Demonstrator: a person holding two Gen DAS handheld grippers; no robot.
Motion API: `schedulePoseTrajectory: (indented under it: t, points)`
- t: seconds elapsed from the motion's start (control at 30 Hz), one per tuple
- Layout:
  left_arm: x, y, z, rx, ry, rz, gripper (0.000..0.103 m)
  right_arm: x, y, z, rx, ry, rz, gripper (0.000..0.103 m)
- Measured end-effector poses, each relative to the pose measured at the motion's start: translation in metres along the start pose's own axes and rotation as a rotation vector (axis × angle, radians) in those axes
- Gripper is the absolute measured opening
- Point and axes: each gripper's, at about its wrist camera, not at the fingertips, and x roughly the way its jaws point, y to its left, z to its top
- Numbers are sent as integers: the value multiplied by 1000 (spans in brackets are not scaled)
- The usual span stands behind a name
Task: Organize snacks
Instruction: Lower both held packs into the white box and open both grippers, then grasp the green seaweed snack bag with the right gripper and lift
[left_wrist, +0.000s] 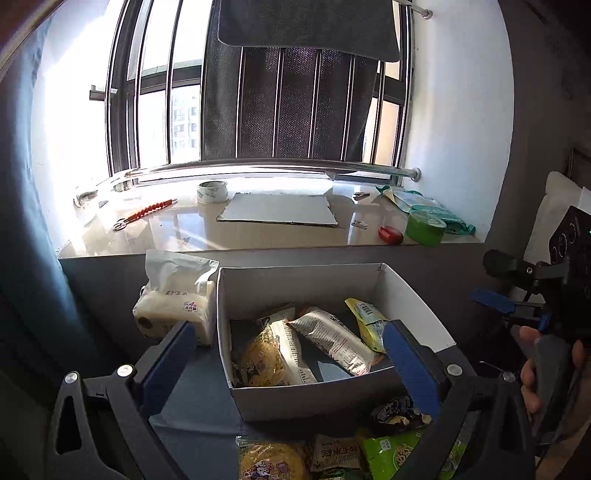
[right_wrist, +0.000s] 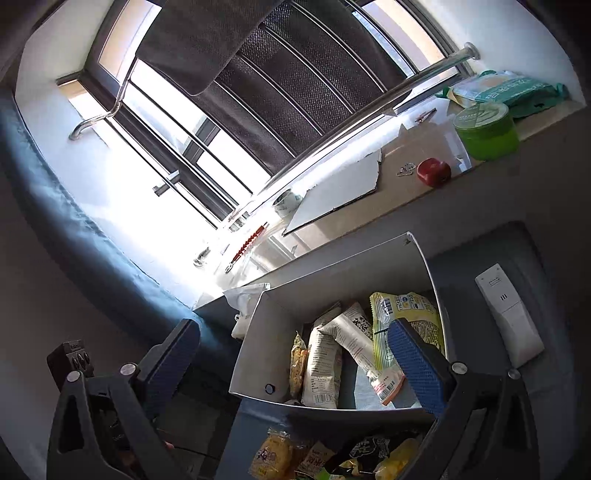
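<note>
A white cardboard box (left_wrist: 295, 284) stands on the blue cloth and holds several snack packs: a yellow round cake pack (left_wrist: 258, 363), a white wrapped bar (left_wrist: 332, 339) and a yellow-green pouch (left_wrist: 365, 321). More loose snacks (left_wrist: 369, 450) lie in front of the box, among them a green pack and a dark pack (left_wrist: 397, 410). My left gripper (left_wrist: 288, 354) is open and empty, above the box's near wall. My right gripper (right_wrist: 295, 354) is open and empty, tilted, over the same box (right_wrist: 332, 273); its snacks (right_wrist: 321, 369) show between the fingers. The right gripper also shows in the left wrist view (left_wrist: 517, 306).
A tissue pack (left_wrist: 177, 299) stands left of the box. The windowsill (left_wrist: 258, 232) behind holds a tape roll (left_wrist: 212, 192), cardboard sheet (left_wrist: 277, 208), red object (left_wrist: 389, 234), green tub (left_wrist: 424, 227) and scissors. A white remote (right_wrist: 509, 317) lies right of the box.
</note>
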Motion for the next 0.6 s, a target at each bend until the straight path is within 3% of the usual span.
schedulePoseTrajectory:
  t: [0.17, 0.37, 0.6]
  points:
    - [-56, -17, -30, 0, -48, -62, 103, -45, 38, -29, -175, -30, 6, 103]
    - [-112, -27, -97, -42, -71, -98, 103, -111, 53, -93, -320, -114, -14, 103]
    - [-137, -29, -175, -133, -19, -105, 103, -147, 15, -180, -324, -130, -203, 103]
